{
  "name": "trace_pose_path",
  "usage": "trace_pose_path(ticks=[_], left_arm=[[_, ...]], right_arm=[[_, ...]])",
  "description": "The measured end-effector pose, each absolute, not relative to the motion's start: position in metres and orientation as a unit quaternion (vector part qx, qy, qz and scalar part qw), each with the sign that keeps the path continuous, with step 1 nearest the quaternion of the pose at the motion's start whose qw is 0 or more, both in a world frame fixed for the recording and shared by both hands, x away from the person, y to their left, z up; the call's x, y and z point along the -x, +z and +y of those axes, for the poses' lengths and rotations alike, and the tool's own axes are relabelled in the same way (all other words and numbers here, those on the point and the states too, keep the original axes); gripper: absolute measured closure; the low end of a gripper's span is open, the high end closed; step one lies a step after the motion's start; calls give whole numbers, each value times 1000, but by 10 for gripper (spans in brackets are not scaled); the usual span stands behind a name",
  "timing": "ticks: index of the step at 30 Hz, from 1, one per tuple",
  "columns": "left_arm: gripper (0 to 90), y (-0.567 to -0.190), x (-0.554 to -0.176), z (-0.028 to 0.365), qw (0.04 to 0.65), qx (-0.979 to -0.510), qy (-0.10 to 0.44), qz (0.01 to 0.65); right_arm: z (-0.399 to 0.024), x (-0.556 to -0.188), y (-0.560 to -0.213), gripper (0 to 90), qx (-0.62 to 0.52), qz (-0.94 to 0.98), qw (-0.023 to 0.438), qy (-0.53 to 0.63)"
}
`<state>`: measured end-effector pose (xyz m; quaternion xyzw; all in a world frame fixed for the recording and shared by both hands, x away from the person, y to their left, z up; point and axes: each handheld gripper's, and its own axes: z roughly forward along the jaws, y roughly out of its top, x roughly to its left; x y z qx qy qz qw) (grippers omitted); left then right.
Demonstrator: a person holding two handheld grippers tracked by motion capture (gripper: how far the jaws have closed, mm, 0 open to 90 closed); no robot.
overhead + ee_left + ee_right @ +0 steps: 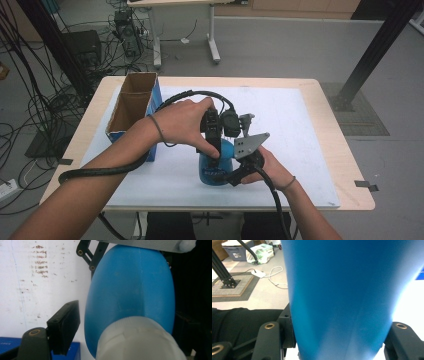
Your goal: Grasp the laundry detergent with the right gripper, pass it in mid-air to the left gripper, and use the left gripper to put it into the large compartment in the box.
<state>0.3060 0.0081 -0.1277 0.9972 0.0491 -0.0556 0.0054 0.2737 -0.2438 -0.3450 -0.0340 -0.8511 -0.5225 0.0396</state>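
High view: blue bottle (212,170) stands upright on the white mat (300,150) that covers the surface (345,155), toward the near edge, well right of the open cardboard box (131,107). All places below are taken from the bottle.

Right tongs (235,175) come in from the bottle's right and near side, held low by the right hand (267,167); grey three-cornered plate (250,144) sits just above and right of the bottle. Right gripper view: the blue body (342,297) sits between the two black jaws, both pressed on its sides. These tongs are pinching the bottle.

Left tongs (216,150) drop onto the bottle from above, the left hand (180,122) up and left of it. A black cable (100,171) trails from there to the left of the bottle.

Left gripper view: looks down over the whitish cap (140,340) and blue shoulder (130,285). One black jaw pad (65,327) stands just left of the cap, with a narrow gap between it and the bottle; the other jaw lies in the dark to the right and is hard to make out. Left tongs partly spread around the cap end, not yet pressing as far as can be seen.

Box: blue-sided, tall, flaps up, at the mat's left edge, well apart from the bottle.
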Motion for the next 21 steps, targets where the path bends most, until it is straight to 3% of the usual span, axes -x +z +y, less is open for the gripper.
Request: trace_pose_path(ticks=[11, 21], left_arm=[[364, -127, -305, 5, 4, -997, -62, 41], [371, -126, -304, 4, 5, -997, -60, 41]], right_arm=[[-243, -273, -345, 409, 33, -851, 40, -523], [-244, -275, -344, 409, 28, -852, 42, -521]])
